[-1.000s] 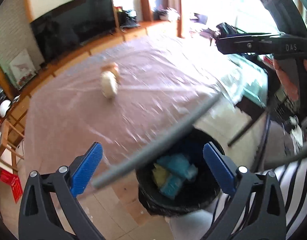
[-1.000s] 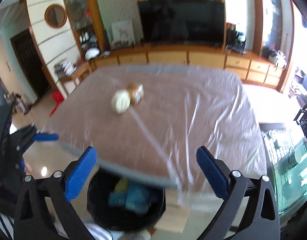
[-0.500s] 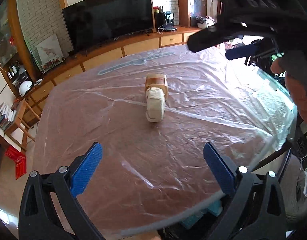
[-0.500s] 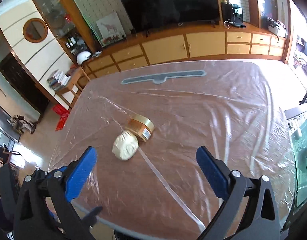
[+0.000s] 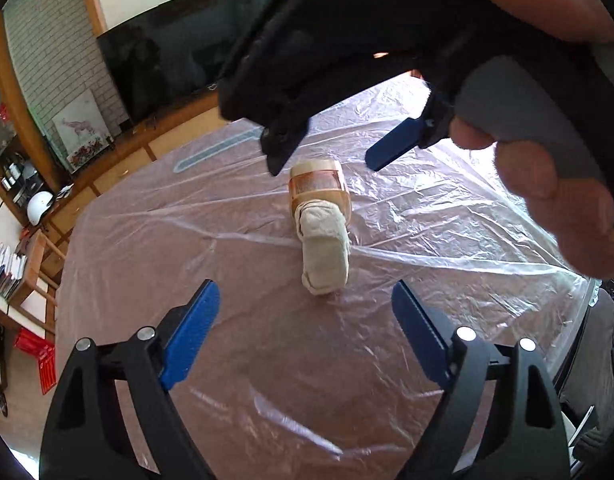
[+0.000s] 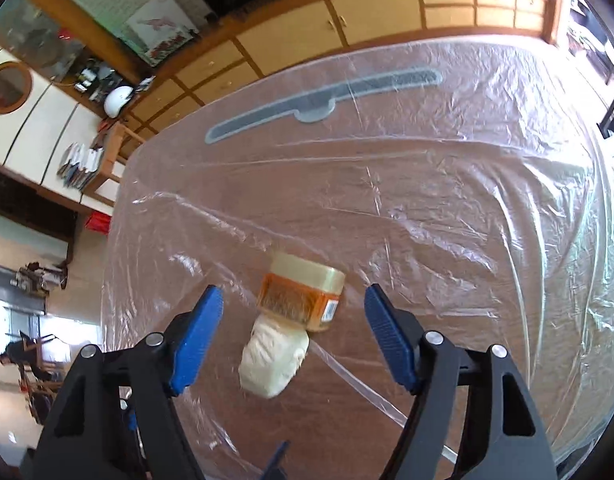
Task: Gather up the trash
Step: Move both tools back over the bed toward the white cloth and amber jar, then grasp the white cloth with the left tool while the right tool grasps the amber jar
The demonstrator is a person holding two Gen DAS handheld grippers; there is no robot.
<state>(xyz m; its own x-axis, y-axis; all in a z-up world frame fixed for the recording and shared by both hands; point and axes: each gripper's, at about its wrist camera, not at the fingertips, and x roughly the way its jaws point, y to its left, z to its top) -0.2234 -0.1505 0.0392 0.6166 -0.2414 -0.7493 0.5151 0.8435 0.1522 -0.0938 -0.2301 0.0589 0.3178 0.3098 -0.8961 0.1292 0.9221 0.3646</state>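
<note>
**Right wrist view: jaws closing over jar**

Right gripper [image 6: 293, 328] jaws half-wide, closing; pads not yet touching amber jar [image 6: 301, 294] on its side mid-table [image 6: 447, 208], wad [image 6: 273, 360] touching it. Jar prob. light, stiff, slick: grip across body. Wad soft, crushable. Left gripper [image 5: 305, 324] wide, closing, empty. Vs. 1 s ago: bin gone from view, trash much nearer.

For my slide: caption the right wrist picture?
Right gripper closing above an orange jar and crumpled tissue.

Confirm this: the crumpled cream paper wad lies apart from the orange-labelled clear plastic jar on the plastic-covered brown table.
Not apart: the crumpled cream paper wad lies against the orange-labelled clear plastic jar, touching it, on the plastic-covered brown table. The right wrist view shows it.
</note>
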